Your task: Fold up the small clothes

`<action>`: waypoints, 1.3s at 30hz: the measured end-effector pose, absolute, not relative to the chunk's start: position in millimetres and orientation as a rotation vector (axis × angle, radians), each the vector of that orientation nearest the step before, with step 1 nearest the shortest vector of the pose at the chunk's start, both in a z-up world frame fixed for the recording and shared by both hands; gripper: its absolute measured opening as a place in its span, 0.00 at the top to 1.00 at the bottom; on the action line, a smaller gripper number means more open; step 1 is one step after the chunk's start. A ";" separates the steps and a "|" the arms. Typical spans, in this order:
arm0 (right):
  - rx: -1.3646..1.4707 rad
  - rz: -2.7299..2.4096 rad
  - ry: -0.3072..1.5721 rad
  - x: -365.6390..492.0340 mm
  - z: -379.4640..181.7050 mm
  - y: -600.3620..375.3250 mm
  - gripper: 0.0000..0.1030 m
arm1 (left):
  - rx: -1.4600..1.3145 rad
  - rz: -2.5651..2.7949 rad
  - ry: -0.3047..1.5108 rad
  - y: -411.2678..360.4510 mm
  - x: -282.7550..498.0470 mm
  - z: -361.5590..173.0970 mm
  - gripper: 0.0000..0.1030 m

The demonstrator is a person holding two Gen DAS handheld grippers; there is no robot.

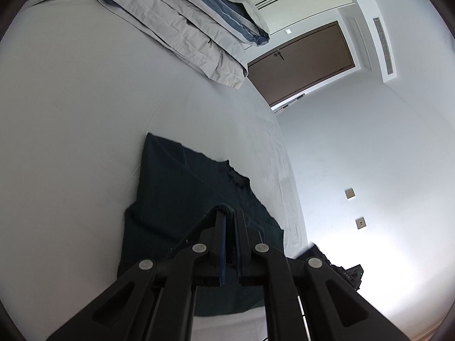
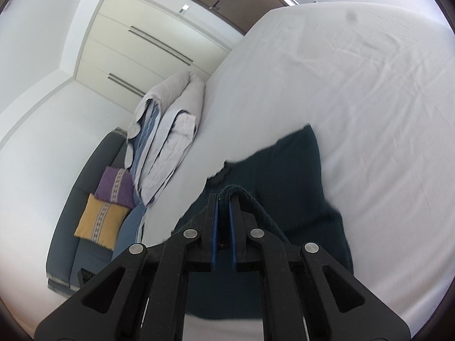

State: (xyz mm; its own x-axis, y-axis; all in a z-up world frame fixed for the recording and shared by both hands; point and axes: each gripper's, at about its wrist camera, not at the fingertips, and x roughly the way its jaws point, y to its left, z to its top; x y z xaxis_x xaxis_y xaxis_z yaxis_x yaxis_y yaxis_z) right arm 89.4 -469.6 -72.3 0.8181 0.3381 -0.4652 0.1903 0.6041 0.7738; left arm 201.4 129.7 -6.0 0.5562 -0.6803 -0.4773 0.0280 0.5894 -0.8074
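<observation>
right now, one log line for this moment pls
left gripper: shut on dark garment | right gripper: shut on dark garment | garment edge lifted off white bed

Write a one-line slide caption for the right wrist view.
Right gripper pinches an edge of the dark garment above the white bed, folded duvet beyond.

We get two fisheye views riding low along each gripper's jaws, close over the bed. Left one tilts toward the door, right one toward the wardrobe. Both share the dark garment and folded duvet.
</observation>
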 end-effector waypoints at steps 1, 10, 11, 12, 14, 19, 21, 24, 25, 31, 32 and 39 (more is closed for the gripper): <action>0.933 0.081 0.631 102.4 -74.4 -471.9 0.94 | -0.852 -0.481 0.893 129.1 209.9 -7.5 0.94; 0.948 0.003 0.667 206.0 -115.1 -488.8 0.94 | -0.815 -0.413 0.941 109.5 295.7 -27.4 0.94; 0.950 -0.003 0.670 217.3 -118.9 -491.4 0.94 | -0.809 -0.399 0.947 107.6 305.7 -31.4 0.94; 0.951 -0.013 0.673 228.4 -122.8 -494.5 0.94 | -0.804 -0.392 0.955 106.0 312.7 -34.8 0.94; 0.951 -0.030 0.678 244.9 -130.6 -499.4 0.94 | -0.790 -0.362 0.970 103.0 329.2 -43.2 0.94; 0.902 -0.078 0.725 289.7 -153.2 -504.7 0.94 | -0.782 -0.311 1.016 99.5 361.5 -69.2 0.94; 0.896 -0.099 0.743 299.0 -165.6 -509.2 0.94 | -0.780 -0.289 1.043 96.3 371.9 -81.9 0.94; 0.902 -0.143 0.780 316.4 -188.0 -512.6 0.91 | -0.743 -0.247 1.074 91.3 381.1 -98.1 0.93; 0.907 -0.154 0.794 321.1 -196.0 -513.9 0.91 | -0.737 -0.233 1.088 90.9 382.7 -103.7 0.92; 0.948 -0.177 0.735 318.9 -203.7 -522.4 0.63 | -0.751 -0.175 1.077 103.5 374.6 -103.8 0.40; 0.944 -0.200 0.710 314.4 -199.8 -523.7 0.44 | -0.755 -0.162 1.057 107.9 370.1 -99.7 0.34; 0.847 -0.188 0.662 298.1 -163.2 -501.6 0.37 | -0.595 -0.157 0.936 101.3 332.1 -54.0 0.35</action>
State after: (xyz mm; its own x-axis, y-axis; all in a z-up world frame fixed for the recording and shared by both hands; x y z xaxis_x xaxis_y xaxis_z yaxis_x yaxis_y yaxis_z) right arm 298.1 -501.6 -163.2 0.7857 0.1014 -0.6103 0.4062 0.6595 0.6325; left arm 332.1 101.3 -54.0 0.5950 -0.3763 -0.7102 -0.1243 0.8299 -0.5439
